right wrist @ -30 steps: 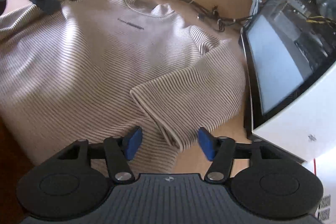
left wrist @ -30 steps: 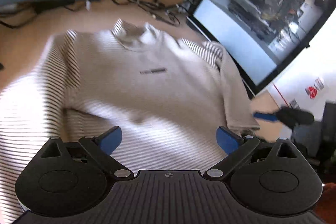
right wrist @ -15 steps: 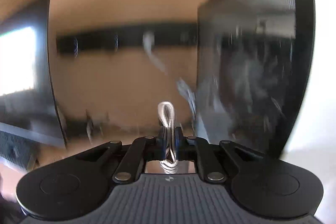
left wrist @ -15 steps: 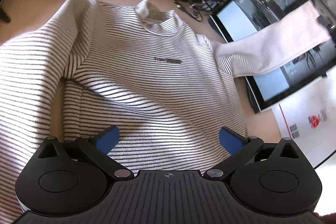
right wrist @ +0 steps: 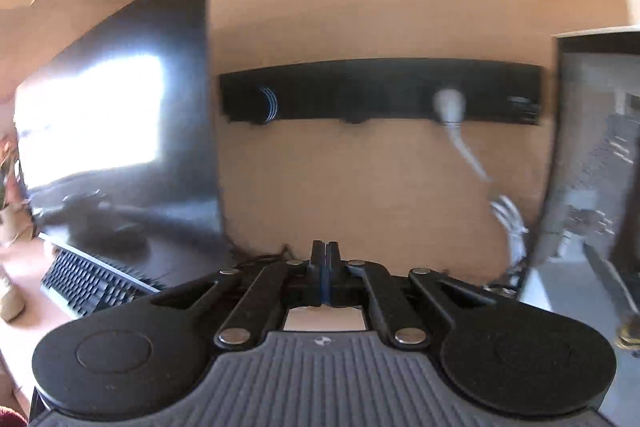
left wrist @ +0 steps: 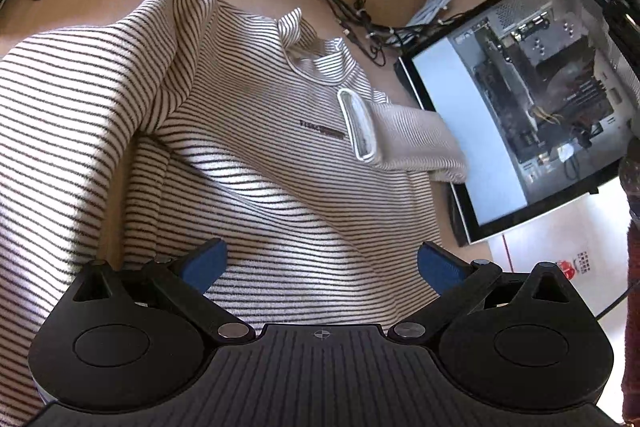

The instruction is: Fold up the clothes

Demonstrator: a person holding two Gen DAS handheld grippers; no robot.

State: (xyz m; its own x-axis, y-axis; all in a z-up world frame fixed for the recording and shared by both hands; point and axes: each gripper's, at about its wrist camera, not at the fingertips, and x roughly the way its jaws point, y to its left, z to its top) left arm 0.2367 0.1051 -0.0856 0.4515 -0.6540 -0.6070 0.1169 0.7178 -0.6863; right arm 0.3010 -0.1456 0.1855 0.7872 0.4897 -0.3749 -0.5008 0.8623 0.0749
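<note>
A white sweater with thin dark stripes (left wrist: 248,147) lies spread on the wooden desk in the left wrist view. Its right sleeve (left wrist: 400,135) is folded over the chest, its cuff (left wrist: 357,125) beside the small chest logo. My left gripper (left wrist: 320,267) is open and empty, hovering above the sweater's lower body. My right gripper (right wrist: 326,267) is shut with nothing between its pads; it points at the back wall above the desk, and the sweater does not show in its view.
A glass-sided computer case (left wrist: 532,115) stands right of the sweater. Tangled cables (left wrist: 352,15) lie beyond the collar. A monitor (right wrist: 116,131) and keyboard (right wrist: 88,283) sit at left. A black power strip (right wrist: 380,93) hangs on the wall.
The right gripper let go of the sleeve it held up half a second ago; the sleeve now lies across the sweater's chest. The left gripper has drawn back slightly, still open.
</note>
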